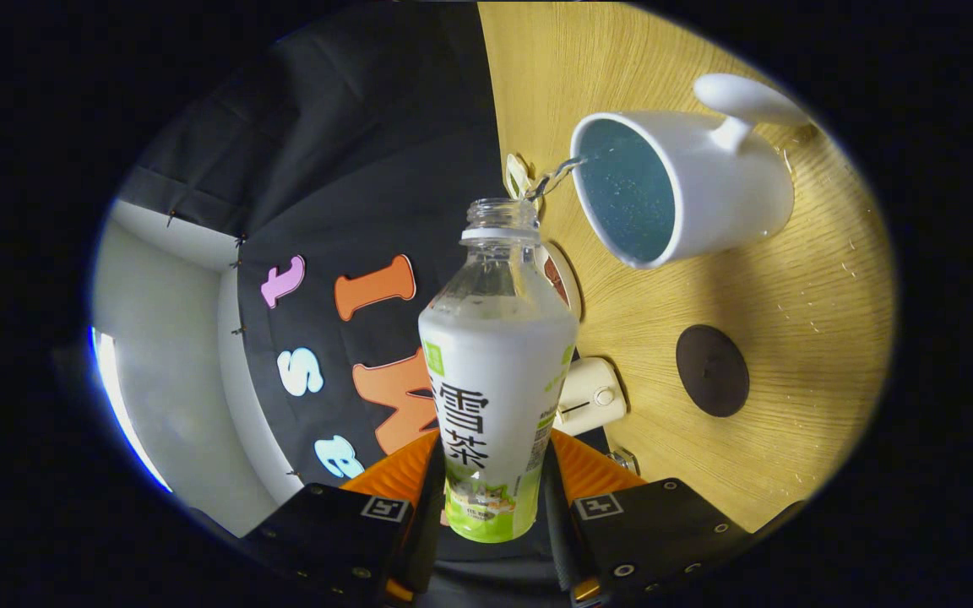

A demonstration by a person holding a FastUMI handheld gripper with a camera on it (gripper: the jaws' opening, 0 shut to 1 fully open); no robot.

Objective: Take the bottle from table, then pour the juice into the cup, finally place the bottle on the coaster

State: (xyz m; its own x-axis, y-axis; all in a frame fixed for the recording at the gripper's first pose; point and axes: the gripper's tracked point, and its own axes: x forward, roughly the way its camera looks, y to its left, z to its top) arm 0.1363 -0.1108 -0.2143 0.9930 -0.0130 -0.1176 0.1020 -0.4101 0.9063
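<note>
Over table (790, 321), tilted gripper (491, 485) clamps pouring bottle (495, 380).

Clamped between the gripper (491, 481) fingers, the bottle (495, 371) is clear, glossy plastic wrapped in a smooth printed film label. Beyond its open mouth, the cup (689, 194) looks like glazed ceramic, shiny outside. The table (790, 338) shows matt wood grain; the coaster (712, 371) beside the fingers looks dull and smooth.
</note>
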